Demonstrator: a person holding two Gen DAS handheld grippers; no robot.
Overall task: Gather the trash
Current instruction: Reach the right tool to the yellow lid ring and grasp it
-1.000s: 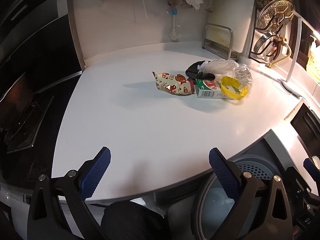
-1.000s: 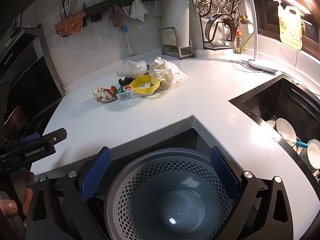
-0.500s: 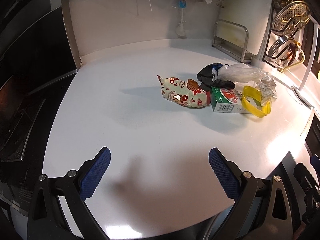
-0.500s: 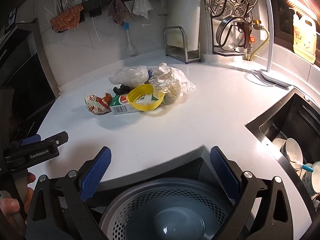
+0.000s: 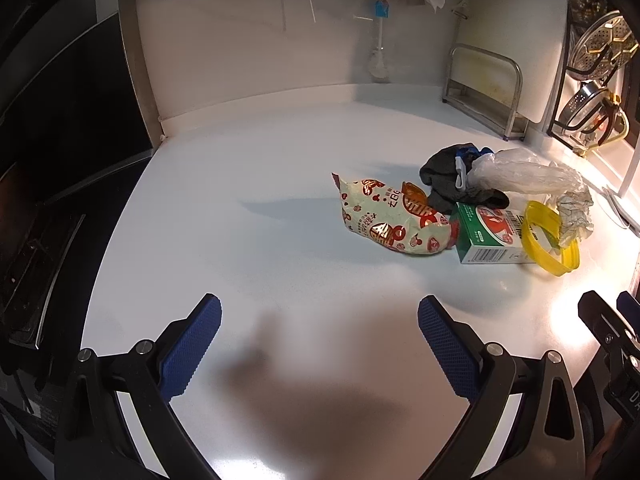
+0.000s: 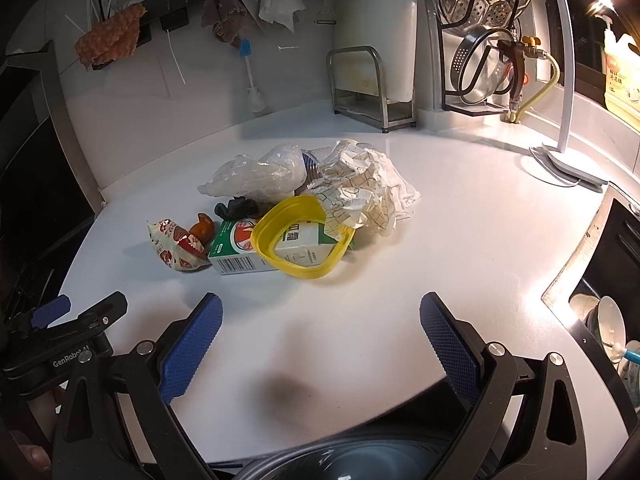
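Note:
A heap of trash lies on the white counter (image 5: pixel 248 248): a printed snack bag (image 5: pixel 384 220), a green carton (image 5: pixel 488 236), a yellow plastic ring (image 5: pixel 550 240), a black glove (image 5: pixel 452 180), a clear plastic bag (image 5: pixel 520 172) and crumpled paper (image 6: pixel 360 188). The right wrist view shows the snack bag (image 6: pixel 176 246), the carton (image 6: pixel 240 252) and the ring (image 6: pixel 304 236) too. My left gripper (image 5: pixel 320 344) is open and empty, short of the heap. My right gripper (image 6: pixel 320 344) is open and empty, facing the heap.
A grey perforated bin (image 6: pixel 352 460) sits below the counter's front edge. A sink with dishes (image 6: pixel 608 320) is at the right. A metal rack (image 6: pixel 368 88), a lamp base (image 6: pixel 568 164) and hanging strainers (image 6: pixel 488 8) stand at the back. A stove (image 5: pixel 32 248) is at the left.
Both grippers have moved forward over the counter toward the heap. The bin has dropped almost out of the right wrist view. Both stay open.

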